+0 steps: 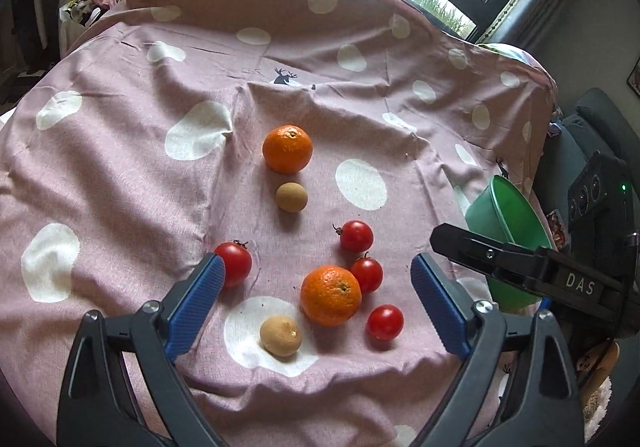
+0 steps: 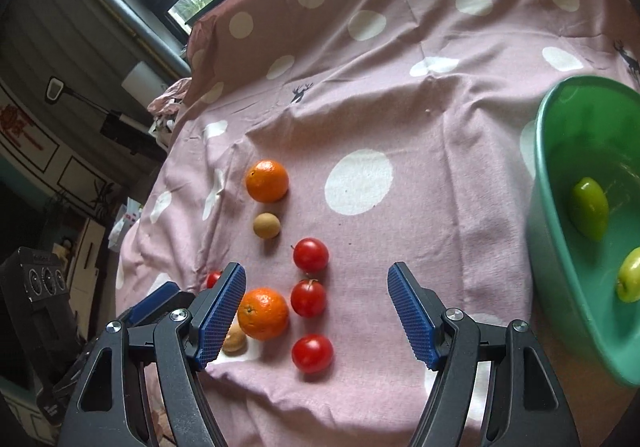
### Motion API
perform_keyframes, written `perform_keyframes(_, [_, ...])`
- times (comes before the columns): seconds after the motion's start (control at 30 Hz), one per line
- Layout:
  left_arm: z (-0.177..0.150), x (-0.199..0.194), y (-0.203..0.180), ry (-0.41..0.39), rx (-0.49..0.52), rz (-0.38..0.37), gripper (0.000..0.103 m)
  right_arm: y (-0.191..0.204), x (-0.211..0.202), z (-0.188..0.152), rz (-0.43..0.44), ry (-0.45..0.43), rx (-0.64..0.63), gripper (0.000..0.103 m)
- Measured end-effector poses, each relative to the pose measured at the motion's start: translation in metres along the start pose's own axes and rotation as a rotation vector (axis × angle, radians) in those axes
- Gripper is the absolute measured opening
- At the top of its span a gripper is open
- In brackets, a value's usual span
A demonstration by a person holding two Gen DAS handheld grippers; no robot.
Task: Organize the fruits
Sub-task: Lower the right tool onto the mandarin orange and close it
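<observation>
Both tools, left (image 1: 316, 279) and right (image 2: 316, 287), gape empty above the near orange (image 1: 331, 295).

Matt pink cloth (image 1: 120, 175), glossy smooth tomatoes (image 2: 312, 353), dimpled oranges (image 1: 331, 295), smooth green plastic bowl (image 2: 560, 247), ribbed blue pads (image 2: 412, 321).

The left gripper (image 1: 318, 301) has black plastic arms with triangular cut-outs, silver screws at the joints, and blue ribbed pads (image 1: 438, 305) on its fingers. The right gripper (image 2: 316, 315) is built alike, with blue cross-hatched pads (image 2: 412, 317). In the left wrist view, its black body bears a "DAS" label (image 1: 580, 287).
</observation>
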State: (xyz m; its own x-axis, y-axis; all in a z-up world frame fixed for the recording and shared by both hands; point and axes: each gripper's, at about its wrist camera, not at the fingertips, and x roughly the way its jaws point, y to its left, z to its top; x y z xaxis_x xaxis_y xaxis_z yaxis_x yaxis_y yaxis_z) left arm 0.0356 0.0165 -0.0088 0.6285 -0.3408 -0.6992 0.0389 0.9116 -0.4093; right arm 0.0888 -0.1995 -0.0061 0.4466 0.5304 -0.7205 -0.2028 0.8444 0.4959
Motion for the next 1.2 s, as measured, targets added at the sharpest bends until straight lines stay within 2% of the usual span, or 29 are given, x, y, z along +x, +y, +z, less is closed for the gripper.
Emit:
perform_keyframes(0.03, [-0.001,0.002,-0.002,0.012,0.01,-0.001,0.089,-0.001,0.003,0.0,0.023,0.014,0.014,0.074])
perform_keyframes(0.1, [-0.004,0.007,-0.005,0.037,0.026,0.002,0.076,-0.002,0.009,0.0,0.066,0.046,0.039,0.074])
perform_keyframes(0.23, [-0.01,0.017,-0.011,0.082,0.064,0.011,0.064,0.002,0.023,-0.003,0.123,0.128,0.057,0.074])
perform_keyframes(0.33, [-0.012,0.023,-0.012,0.107,0.072,-0.002,0.058,0.007,0.035,-0.007,0.162,0.183,0.072,0.062])
perform_keyframes(0.4, [-0.013,0.026,-0.012,0.121,0.072,-0.012,0.054,0.009,0.044,-0.009,0.205,0.231,0.095,0.062])
perform_keyframes(0.5, [-0.015,0.03,-0.016,0.132,0.091,-0.018,0.053,0.014,0.052,-0.012,0.202,0.262,0.094,0.058])
perform_keyframes(0.73, [-0.015,0.041,-0.013,0.159,0.067,-0.013,0.052,0.02,0.062,-0.015,0.189,0.289,0.076,0.057])
perform_keyframes(1.2, [-0.018,0.049,-0.015,0.168,0.072,0.0,0.047,0.021,0.072,-0.018,0.158,0.297,0.056,0.053])
